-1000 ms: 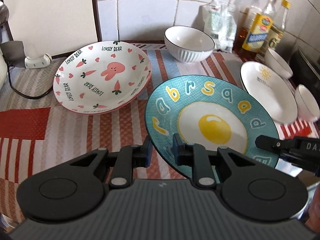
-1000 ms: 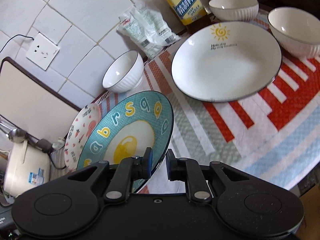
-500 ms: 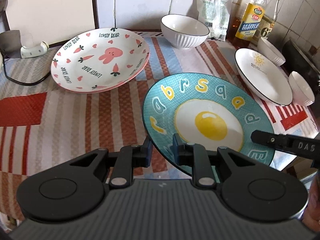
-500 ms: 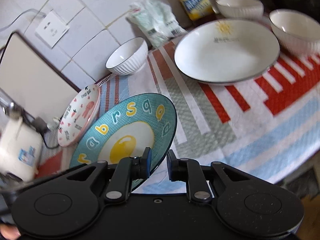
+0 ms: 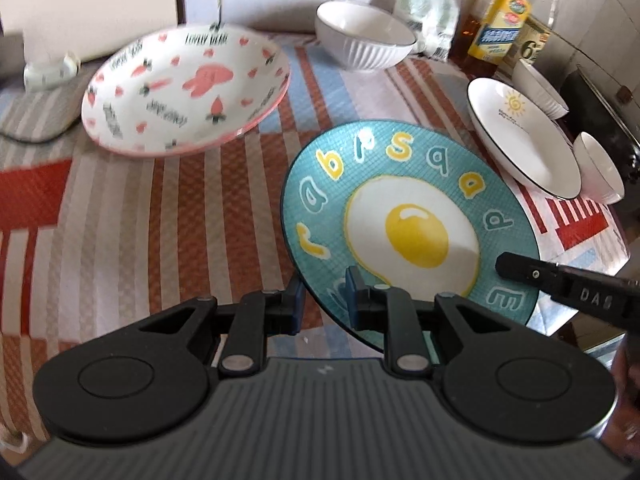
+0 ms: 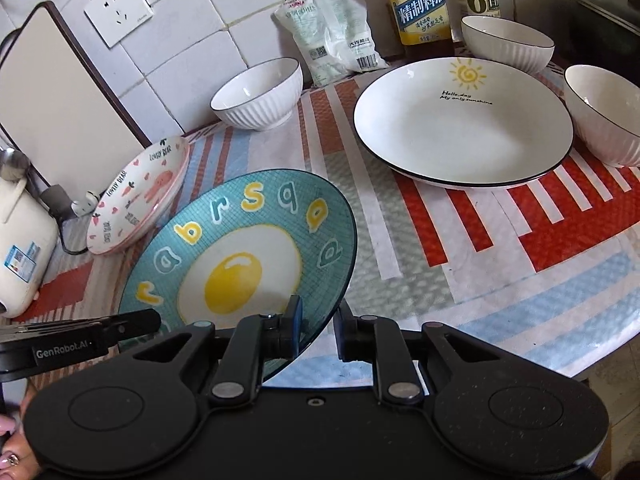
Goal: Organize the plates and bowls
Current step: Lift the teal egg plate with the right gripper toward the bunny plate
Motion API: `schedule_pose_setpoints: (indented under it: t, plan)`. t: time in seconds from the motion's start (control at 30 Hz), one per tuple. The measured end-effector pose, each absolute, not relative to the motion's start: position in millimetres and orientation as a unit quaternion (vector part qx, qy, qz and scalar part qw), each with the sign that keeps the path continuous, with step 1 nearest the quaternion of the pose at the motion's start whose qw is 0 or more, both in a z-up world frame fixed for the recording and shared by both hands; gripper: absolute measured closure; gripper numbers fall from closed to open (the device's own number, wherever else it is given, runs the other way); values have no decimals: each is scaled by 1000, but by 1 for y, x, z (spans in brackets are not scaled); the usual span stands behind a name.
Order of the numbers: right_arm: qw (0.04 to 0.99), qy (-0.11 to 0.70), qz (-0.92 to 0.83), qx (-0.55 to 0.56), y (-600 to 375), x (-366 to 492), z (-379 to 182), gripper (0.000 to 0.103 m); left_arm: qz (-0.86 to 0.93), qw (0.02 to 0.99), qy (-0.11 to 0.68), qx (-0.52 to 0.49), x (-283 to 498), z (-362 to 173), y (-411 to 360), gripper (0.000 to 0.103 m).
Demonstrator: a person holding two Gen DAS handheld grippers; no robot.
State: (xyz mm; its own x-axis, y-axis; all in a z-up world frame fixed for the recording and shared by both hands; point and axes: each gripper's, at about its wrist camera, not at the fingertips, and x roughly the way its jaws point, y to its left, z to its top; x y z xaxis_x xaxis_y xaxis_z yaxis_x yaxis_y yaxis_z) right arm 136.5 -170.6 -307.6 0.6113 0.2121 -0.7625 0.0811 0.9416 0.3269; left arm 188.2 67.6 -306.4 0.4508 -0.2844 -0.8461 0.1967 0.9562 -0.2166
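Observation:
A teal plate with a fried-egg picture and letters hangs tilted just over the striped cloth, held at its near rim from two sides. My left gripper is shut on the rim at the plate's left. My right gripper is shut on the rim at its right. Each gripper's finger shows in the other's view: the right finger and the left finger. A pink rabbit plate lies at the back left. The white sun plate lies to the right.
White ribbed bowls stand at the back middle, back right and far right. Bottles and a plastic bag line the tiled wall. A rice cooker and a board are at the left. The table edge is near right.
The teal plate, still held by both grippers, has sunk a little toward the cloth. The right wrist has rolled, so its view of the table now stands more level.

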Motion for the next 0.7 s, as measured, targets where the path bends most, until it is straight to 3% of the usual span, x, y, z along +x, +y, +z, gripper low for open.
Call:
schedule_pose_setpoints:
  t: [0.33,0.37,0.53,0.7]
  plan:
    - [872,470,19,138,-166,139,-311,80,-131,830,542,-18,194,-312,59,80]
    - [872,472,12,129,-165,140,-309,74,-131,827,547,-6,195,-311,56,80]
    - [868,483,0,114,-163,142,-297,67,-136,818,558,31,194,-297,51,79]
    - [874,473,11,112,-167,134,-268,45,-176,814,552,50,187,-273,49,71]
